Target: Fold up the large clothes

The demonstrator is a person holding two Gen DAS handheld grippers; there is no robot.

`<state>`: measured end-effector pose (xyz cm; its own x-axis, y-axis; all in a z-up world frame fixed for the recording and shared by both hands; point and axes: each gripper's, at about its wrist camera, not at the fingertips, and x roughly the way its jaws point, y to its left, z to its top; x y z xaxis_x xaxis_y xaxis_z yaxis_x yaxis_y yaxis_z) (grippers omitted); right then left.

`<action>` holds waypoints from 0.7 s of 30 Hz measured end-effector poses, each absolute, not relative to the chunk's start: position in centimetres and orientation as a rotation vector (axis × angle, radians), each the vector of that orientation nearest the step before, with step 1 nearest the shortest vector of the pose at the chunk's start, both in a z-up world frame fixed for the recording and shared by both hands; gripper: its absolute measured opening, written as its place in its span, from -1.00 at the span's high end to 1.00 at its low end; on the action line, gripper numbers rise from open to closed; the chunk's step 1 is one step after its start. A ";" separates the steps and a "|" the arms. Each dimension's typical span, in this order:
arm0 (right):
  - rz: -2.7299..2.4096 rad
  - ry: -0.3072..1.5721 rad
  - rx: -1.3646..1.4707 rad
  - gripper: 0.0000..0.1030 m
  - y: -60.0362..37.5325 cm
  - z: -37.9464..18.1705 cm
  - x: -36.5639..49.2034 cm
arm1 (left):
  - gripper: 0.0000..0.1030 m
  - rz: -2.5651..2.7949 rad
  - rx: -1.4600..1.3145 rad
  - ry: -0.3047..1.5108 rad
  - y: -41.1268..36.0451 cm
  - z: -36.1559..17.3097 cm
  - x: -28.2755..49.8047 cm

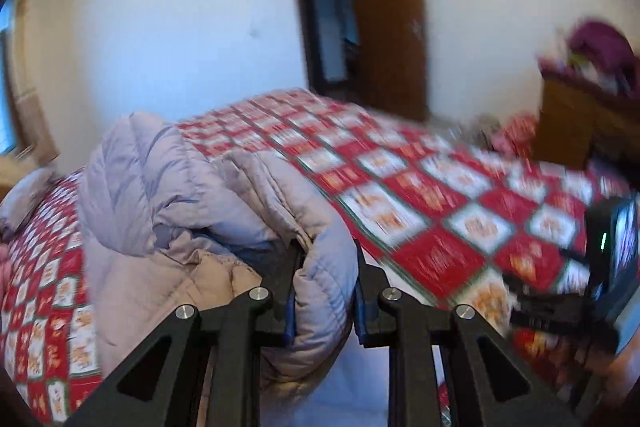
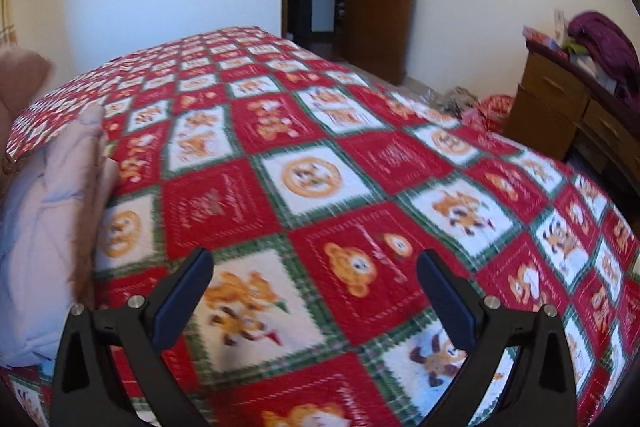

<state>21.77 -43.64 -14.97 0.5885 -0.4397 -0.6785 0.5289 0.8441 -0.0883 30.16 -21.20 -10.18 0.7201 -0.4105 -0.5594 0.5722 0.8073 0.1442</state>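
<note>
One padded lilac coat (image 1: 168,211) lies bunched on the left side of the bed (image 1: 420,195). Left tool (image 1: 326,287): clamped on a thick fold of the coat. Right tool (image 2: 316,303): fingers apart, holding nothing, above the patterned bedspread.

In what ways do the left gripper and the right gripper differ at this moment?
The left gripper is shut on a fold of the pale lilac padded coat; the right gripper holds nothing.
The left gripper's fingers stand close together with cloth squeezed between them; the right gripper's fingers are spread wide.
Under the left gripper lies the bunched coat; under the right gripper only the red checked quilt shows.
Both have black frames with dark pads.
</note>
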 end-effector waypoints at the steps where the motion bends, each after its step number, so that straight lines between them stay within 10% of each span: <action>1: -0.568 0.760 0.136 -1.00 -44.0 -15.2 21.6 | 0.58 -0.566 0.367 0.556 -22.4 -12.0 29.9; 6: -0.559 0.766 0.167 -1.00 -44.9 -16.0 21.6 | 0.49 -0.556 0.525 0.537 -25.5 -15.5 28.3; 15: -0.555 0.760 0.187 -1.00 -45.4 -16.1 21.5 | -0.77 -0.584 0.473 0.352 -23.7 -8.6 24.0; 21: -0.514 0.811 0.213 -0.62 -45.2 -15.1 22.4 | -0.84 -0.361 0.337 0.339 -13.9 -5.7 28.3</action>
